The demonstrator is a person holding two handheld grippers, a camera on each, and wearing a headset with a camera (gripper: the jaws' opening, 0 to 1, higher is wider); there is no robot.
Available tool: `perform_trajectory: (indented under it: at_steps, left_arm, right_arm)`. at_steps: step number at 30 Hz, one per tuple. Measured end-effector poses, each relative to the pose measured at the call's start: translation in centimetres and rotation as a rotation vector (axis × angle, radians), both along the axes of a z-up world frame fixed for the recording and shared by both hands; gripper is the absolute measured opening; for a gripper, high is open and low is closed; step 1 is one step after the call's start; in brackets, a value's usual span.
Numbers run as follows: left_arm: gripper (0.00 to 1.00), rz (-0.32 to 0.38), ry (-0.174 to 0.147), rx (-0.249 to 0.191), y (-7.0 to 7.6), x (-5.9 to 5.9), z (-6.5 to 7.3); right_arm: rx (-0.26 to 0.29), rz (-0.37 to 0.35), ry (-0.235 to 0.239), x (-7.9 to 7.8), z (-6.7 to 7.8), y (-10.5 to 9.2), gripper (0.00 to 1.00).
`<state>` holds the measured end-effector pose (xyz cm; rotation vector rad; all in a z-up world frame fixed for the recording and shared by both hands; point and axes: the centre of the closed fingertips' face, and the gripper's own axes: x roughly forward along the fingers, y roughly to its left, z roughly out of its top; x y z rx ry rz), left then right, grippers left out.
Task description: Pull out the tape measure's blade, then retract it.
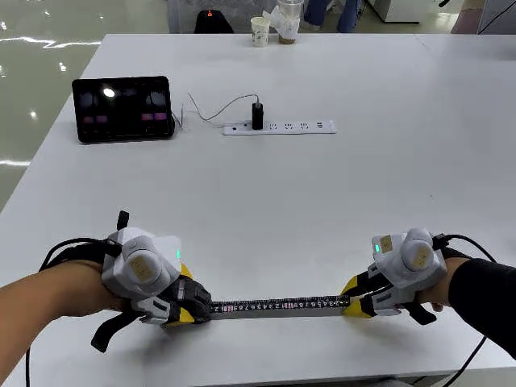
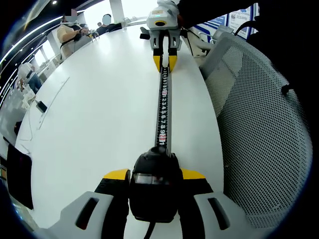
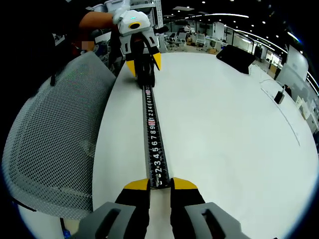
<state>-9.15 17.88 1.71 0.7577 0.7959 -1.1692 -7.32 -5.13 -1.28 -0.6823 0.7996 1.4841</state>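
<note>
A black tape measure case [image 1: 197,305] sits between the fingers of my left gripper [image 1: 192,306] near the table's front edge; my left gripper is shut on it. Its blade [image 1: 278,305] lies drawn out flat along the white table [image 1: 322,201] to the right. My right gripper [image 1: 353,303] is shut on the blade's end. In the left gripper view the case [image 2: 155,186] is clamped between the yellow-tipped jaws and the blade [image 2: 163,109] runs away to the right gripper [image 2: 164,59]. In the right gripper view the blade [image 3: 152,139] runs from my right gripper [image 3: 159,185] to the case [image 3: 144,74].
A dark tablet [image 1: 122,107] stands at the back left, with a white power strip [image 1: 278,126] and a plugged black charger [image 1: 257,114] beside it. Paper cups [image 1: 260,31] stand at the far edge. A grey mesh chair [image 2: 254,124] is just off the table's front edge.
</note>
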Motion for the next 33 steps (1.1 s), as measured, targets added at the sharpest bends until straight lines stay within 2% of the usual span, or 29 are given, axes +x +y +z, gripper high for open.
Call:
perform_trajectory:
  at_steps: [8, 12, 16, 20, 26, 33]
  left_arm:
    - [0.32, 0.008, 0.005, 0.005, 0.2, 0.0, 0.1]
    - [0.32, 0.023, 0.023, 0.002, 0.5, 0.1, 0.4]
    - [0.38, 0.038, 0.024, 0.001, 0.8, 0.3, 0.9]
    - [0.43, 0.072, 0.029, -0.021, 1.0, 0.6, 1.3]
    - [0.52, 0.144, 0.043, -0.063, 1.6, 0.7, 1.7]
    - [0.64, 0.25, 0.069, -0.124, 2.3, 0.3, 1.7]
  right_arm:
    - [-0.029, 0.018, -0.004, 0.0, 0.0, 0.1, 0.13]
    - [-0.04, 0.043, -0.015, -0.4, 0.1, 0.2, 0.15]
    - [-0.046, 0.055, -0.025, -0.4, 0.3, 0.3, 0.17]
    - [-0.044, 0.055, -0.032, -0.4, 0.7, 0.4, 0.17]
    - [-0.015, 0.003, -0.054, 0.1, 1.6, 0.4, 0.23]
    - [0.02, -0.082, -0.049, 0.0, 2.1, -0.4, 0.31]
